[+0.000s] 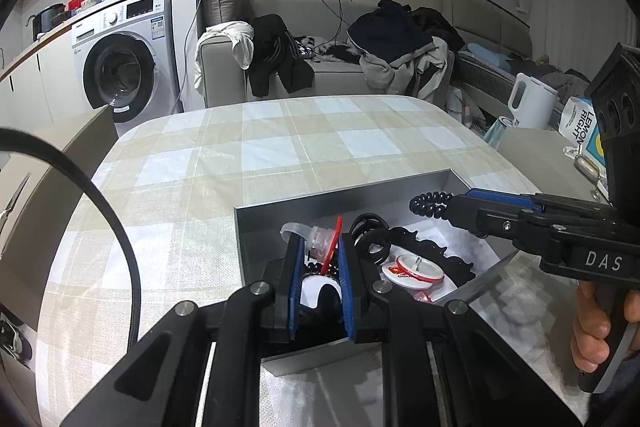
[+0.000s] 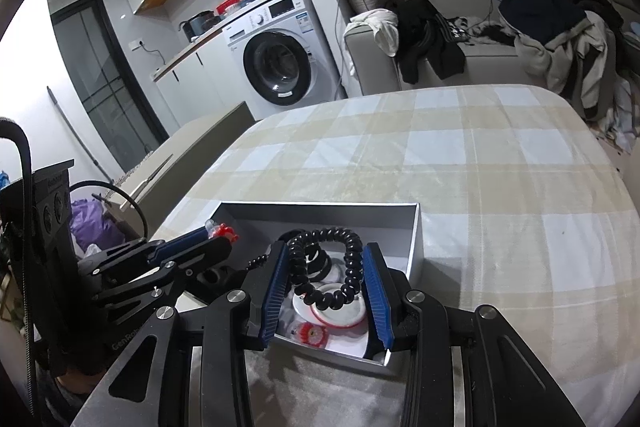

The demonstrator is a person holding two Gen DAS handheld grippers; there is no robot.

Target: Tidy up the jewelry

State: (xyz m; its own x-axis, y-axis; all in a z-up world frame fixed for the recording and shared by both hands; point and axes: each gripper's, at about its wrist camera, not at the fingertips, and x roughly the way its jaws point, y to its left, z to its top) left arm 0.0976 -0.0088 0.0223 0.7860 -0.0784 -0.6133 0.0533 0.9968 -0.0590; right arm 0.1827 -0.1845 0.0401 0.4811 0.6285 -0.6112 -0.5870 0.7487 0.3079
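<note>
A grey open box [image 1: 340, 193] [image 2: 416, 239] sits on the checked table and holds black hair ties, a black scalloped band [image 1: 436, 251] and a round white-and-red badge [image 1: 412, 269] [image 2: 332, 311]. My left gripper [image 1: 320, 251] is over the box, shut on a red clip with a clear plastic piece [image 1: 332, 243]; it shows from the side in the right wrist view [image 2: 224, 233]. My right gripper [image 2: 326, 267] is over the box, closed on a black spiral hair tie [image 2: 332, 267], which also shows in the left wrist view [image 1: 430, 205].
The table has a beige and white checked cloth [image 2: 460, 163]. A white kettle [image 1: 532, 101] and a carton [image 1: 580, 127] stand on a side surface at the right. A sofa with clothes [image 1: 320, 59] and a washing machine [image 1: 120, 59] are beyond the table.
</note>
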